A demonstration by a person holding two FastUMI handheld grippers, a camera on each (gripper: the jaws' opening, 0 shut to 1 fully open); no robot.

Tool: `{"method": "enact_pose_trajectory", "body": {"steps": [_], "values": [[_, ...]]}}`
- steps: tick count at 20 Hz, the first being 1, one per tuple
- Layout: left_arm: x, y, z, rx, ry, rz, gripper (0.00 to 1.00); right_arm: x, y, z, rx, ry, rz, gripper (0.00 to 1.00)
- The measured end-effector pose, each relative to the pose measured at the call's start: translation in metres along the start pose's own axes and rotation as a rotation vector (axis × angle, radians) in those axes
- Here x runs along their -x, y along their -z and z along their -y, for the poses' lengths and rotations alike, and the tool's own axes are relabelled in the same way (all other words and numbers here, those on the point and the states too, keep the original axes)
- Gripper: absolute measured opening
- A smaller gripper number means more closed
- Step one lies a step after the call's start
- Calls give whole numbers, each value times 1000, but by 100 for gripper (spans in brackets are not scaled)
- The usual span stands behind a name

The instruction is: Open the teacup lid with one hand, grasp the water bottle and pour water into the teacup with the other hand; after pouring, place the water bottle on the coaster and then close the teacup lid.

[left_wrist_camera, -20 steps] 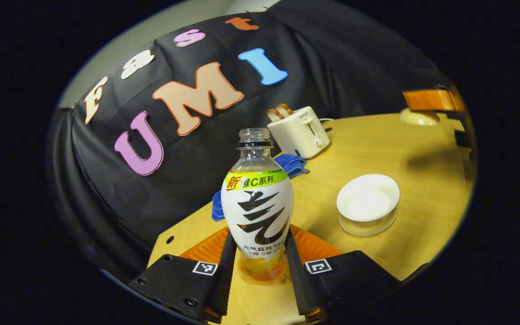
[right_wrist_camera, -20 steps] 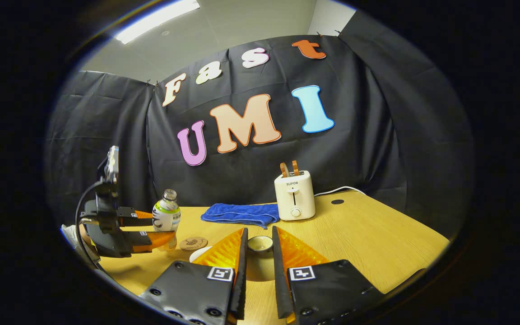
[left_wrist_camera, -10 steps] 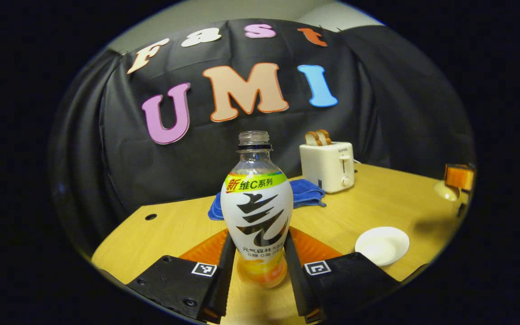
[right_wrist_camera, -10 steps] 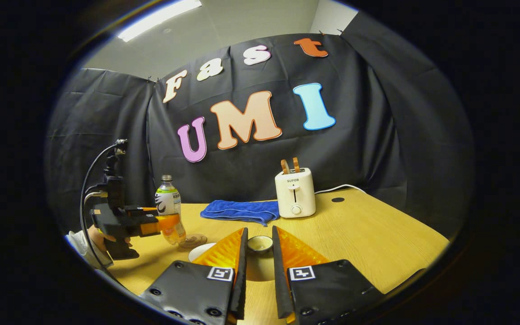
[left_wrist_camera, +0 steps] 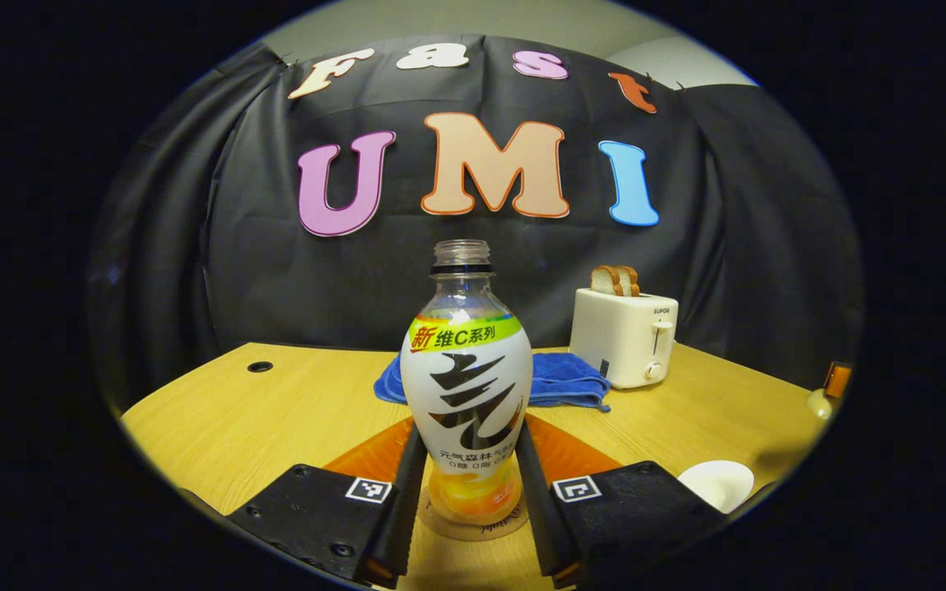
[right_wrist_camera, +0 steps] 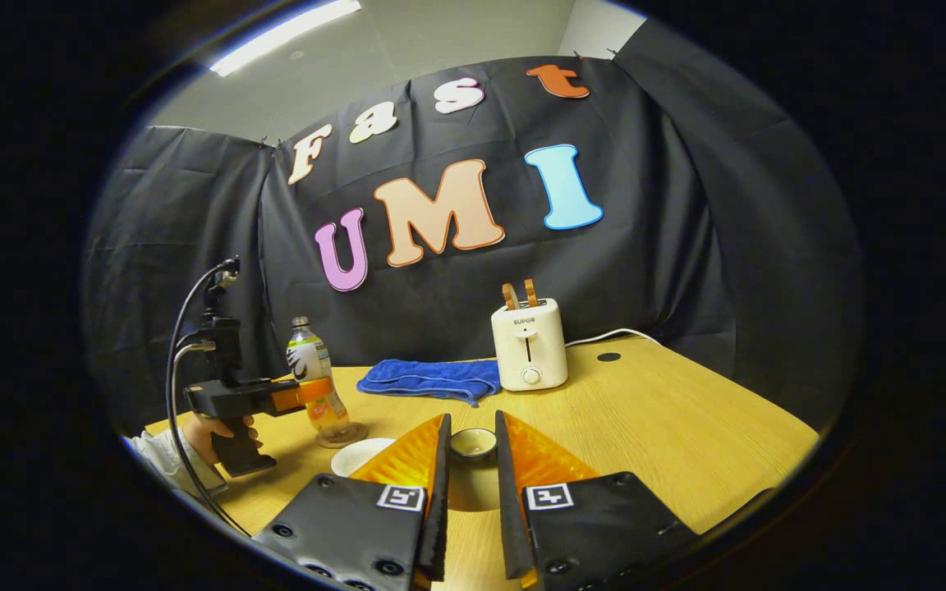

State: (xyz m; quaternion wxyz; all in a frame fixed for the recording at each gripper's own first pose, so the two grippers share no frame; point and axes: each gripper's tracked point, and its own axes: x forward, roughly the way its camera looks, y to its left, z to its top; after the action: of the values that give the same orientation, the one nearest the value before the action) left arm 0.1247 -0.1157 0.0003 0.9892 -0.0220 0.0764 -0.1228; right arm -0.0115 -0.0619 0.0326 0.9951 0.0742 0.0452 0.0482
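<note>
- Left gripper is pinching the uncapped clear plastic water bottle, standing upright on the round cork coaster.
- Right gripper is clamping the small white teacup lid, right of the coaster, above the wooden tabletop.
- White open teacup is sitting near the coaster.

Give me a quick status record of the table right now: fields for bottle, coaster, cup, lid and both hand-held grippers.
bottle: uncapped clear plastic bottle with white label, upright on the coaster
coaster: round brown coaster, under the bottle
cup: white round teacup, uncovered
lid: small pale lid, held off the cup
left hand-held gripper: shut on the bottle
right hand-held gripper: shut on the lid
background: white toaster, blue folded cloth
</note>
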Motion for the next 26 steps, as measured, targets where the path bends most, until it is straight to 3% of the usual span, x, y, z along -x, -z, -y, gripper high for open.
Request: {"method": "enact_pose_trajectory", "body": {"steps": [7, 10, 22, 24, 26], "values": [[-3, 4, 3, 7, 1, -14, 60, -2, 5, 2, -7, 3, -13, 33], [0, 5, 3, -2, -1, -20, 67, -3, 5, -2, 0, -4, -14, 30], [7, 16, 8, -34, 16, -47, 74, -2, 7, -14, 10, -25, -14, 30], [11, 15, 3, -37, -2, -40, 81, -2, 6, -20, 1, -39, -9, 28], [19, 11, 2, -37, -12, -21, 85, -2, 5, -26, 1, -56, 1, 33]]}}
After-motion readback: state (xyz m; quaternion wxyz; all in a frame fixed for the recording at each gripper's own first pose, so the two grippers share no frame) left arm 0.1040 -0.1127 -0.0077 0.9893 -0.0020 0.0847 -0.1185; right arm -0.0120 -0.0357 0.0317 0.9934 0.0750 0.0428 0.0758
